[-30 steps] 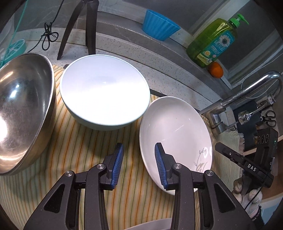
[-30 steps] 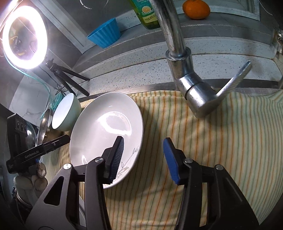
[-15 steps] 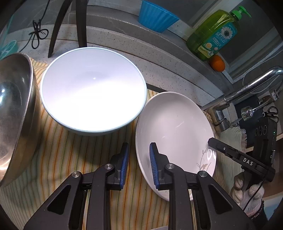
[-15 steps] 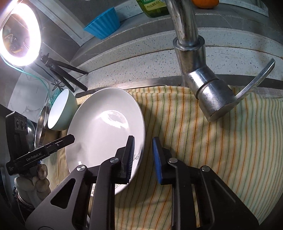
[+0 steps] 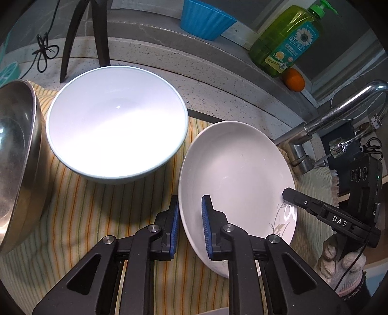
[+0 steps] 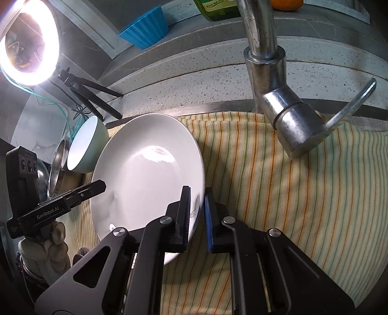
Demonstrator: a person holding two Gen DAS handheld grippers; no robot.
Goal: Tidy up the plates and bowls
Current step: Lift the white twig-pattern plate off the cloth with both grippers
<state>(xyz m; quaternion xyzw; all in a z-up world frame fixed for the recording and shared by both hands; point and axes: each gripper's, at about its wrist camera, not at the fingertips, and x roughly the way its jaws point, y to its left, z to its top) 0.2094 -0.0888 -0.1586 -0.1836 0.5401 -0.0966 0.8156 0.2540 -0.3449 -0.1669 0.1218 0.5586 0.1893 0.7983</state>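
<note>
A yellow cloth with orange and green stripes (image 5: 80,213) covers the work surface in front of a speckled stone ledge (image 5: 218,80). At the far left sits a large stainless steel bowl (image 5: 17,160), tilted on its side. Just right of it stands a deep white ceramic bowl (image 5: 116,130), upright on the cloth. Right of that, near but apart, lies a shallow white plate with a small leaf print (image 5: 237,174).

The left gripper (image 5: 190,220) is clamped narrow on the plate's left rim, one blue pad outside the rim and one inside. The right gripper (image 6: 197,213) pinches the plate's right rim by the leaf print in the same way, its jaws nearly together. A gloved hand (image 5: 344,264) holds the right gripper at the near right.

A chrome tap (image 6: 281,101) rises at the right. On the far ledge stand a green dish-soap bottle (image 5: 286,38), a blue ribbed cup (image 5: 206,21) and a small orange fruit (image 5: 294,78).
</note>
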